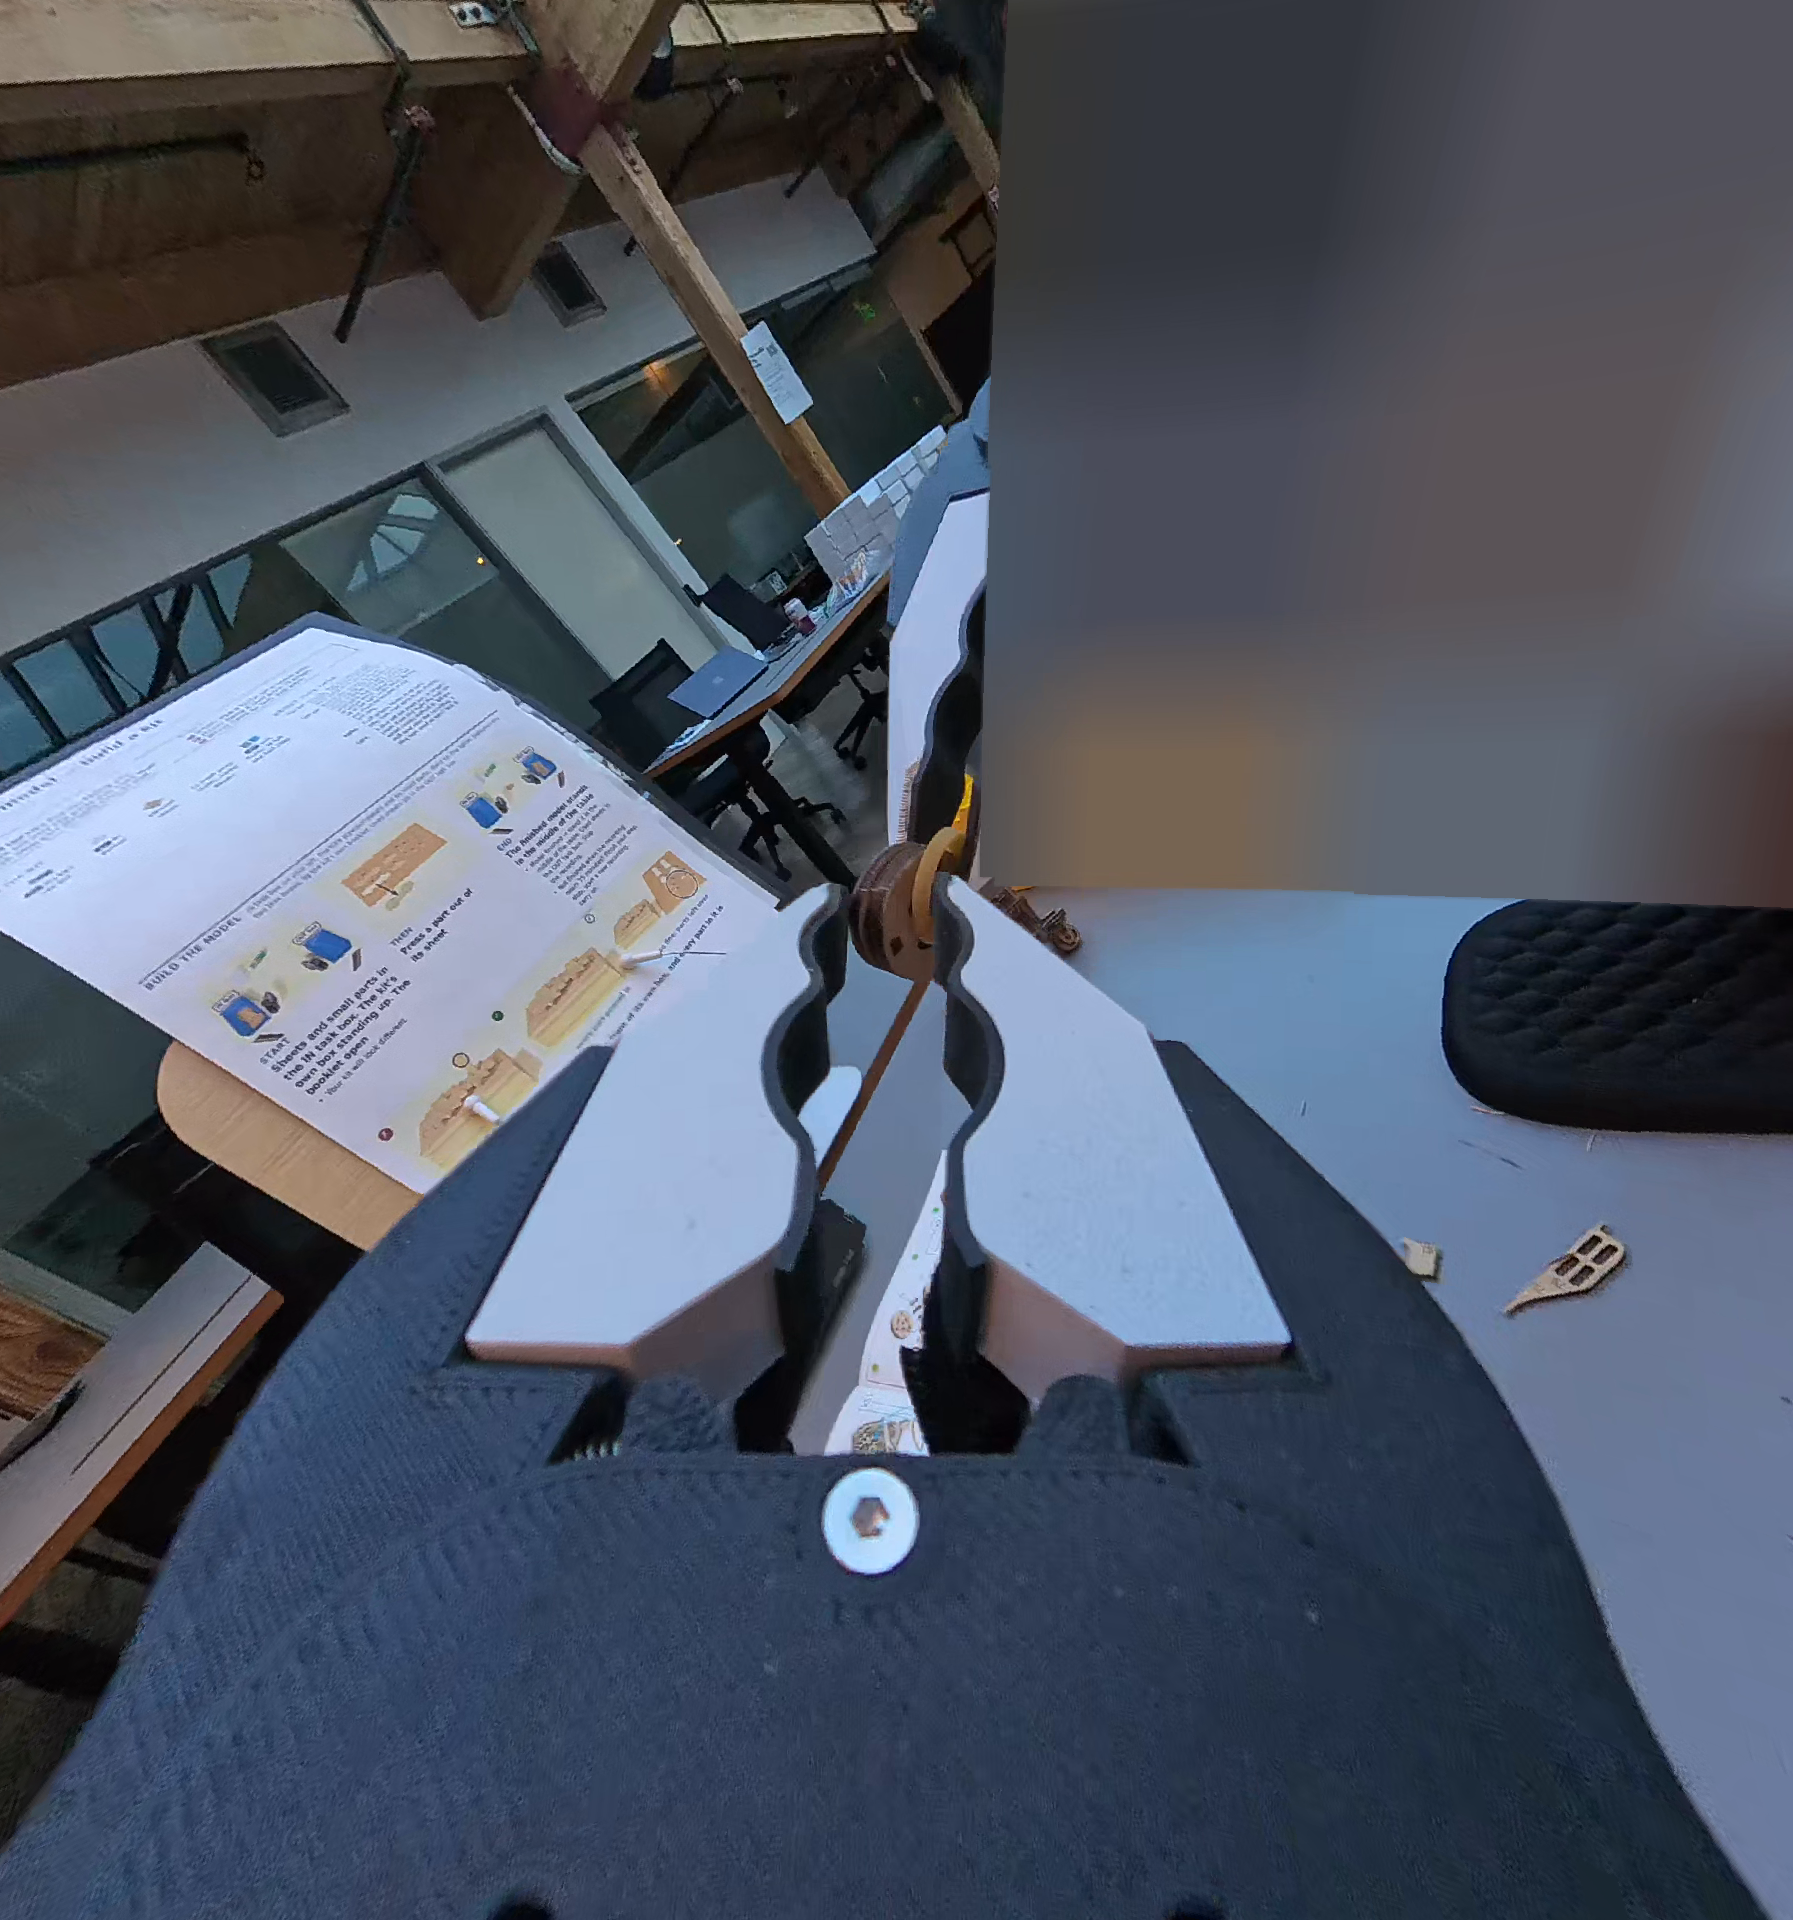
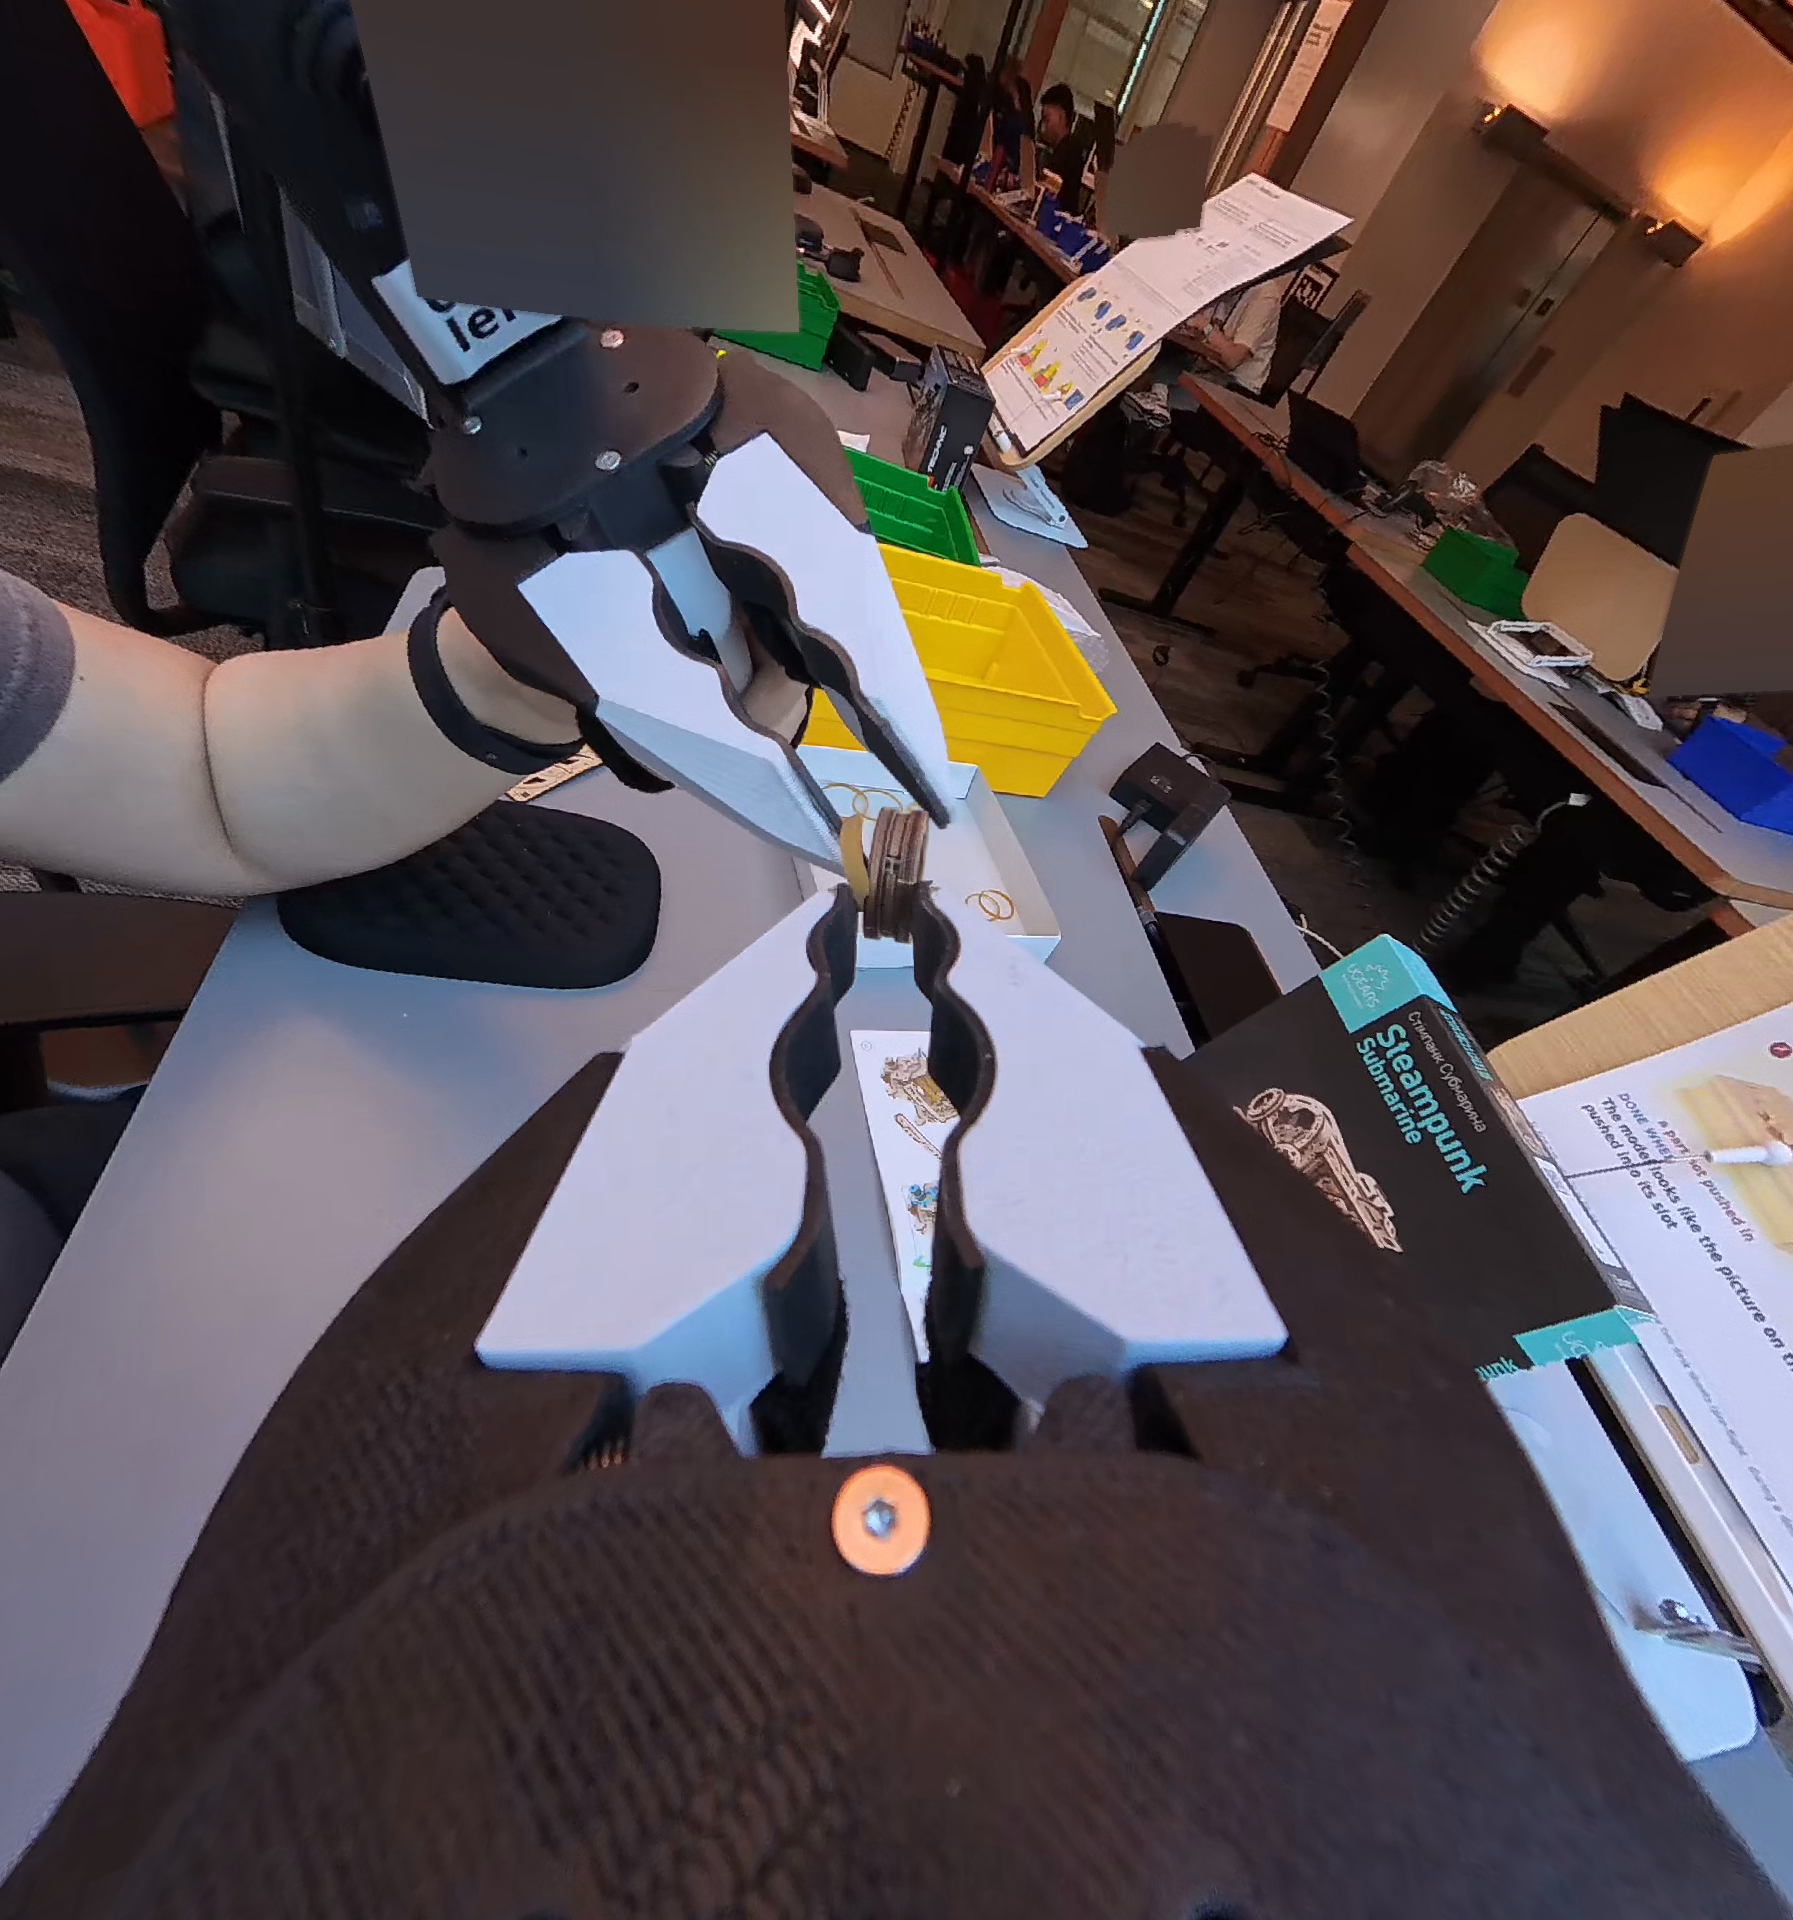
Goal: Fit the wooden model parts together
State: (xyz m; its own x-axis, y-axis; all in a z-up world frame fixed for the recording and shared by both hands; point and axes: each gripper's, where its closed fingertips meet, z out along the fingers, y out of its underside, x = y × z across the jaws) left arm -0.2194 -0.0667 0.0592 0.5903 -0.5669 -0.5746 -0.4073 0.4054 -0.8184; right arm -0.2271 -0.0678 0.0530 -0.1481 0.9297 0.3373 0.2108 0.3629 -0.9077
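Note:
A small wooden wheel made of stacked discs (image 2: 892, 883) is held in the air between both grippers. My right gripper (image 2: 885, 920) is shut on its lower edge. My left gripper (image 2: 887, 826) comes in from the upper left and closes on its top, with a tan rubber band (image 2: 850, 847) pinched between one finger and the wheel. In the left wrist view the wheel (image 1: 884, 920) sits between my left gripper's (image 1: 892, 906) tips, with the band (image 1: 936, 868) at the right tip. The right gripper's finger (image 1: 928, 665) reaches in from above.
A white tray (image 2: 1037, 935) with rubber bands, a yellow bin (image 2: 1006, 665) and a green bin (image 2: 913, 509) stand behind. The black kit box (image 2: 1411, 1153) lies right. An instruction sheet (image 1: 352, 883), a black pad (image 1: 1650, 1008) and wooden scraps (image 1: 1567, 1268) are nearby. Both grippers' tips are close together, under 4 cm apart.

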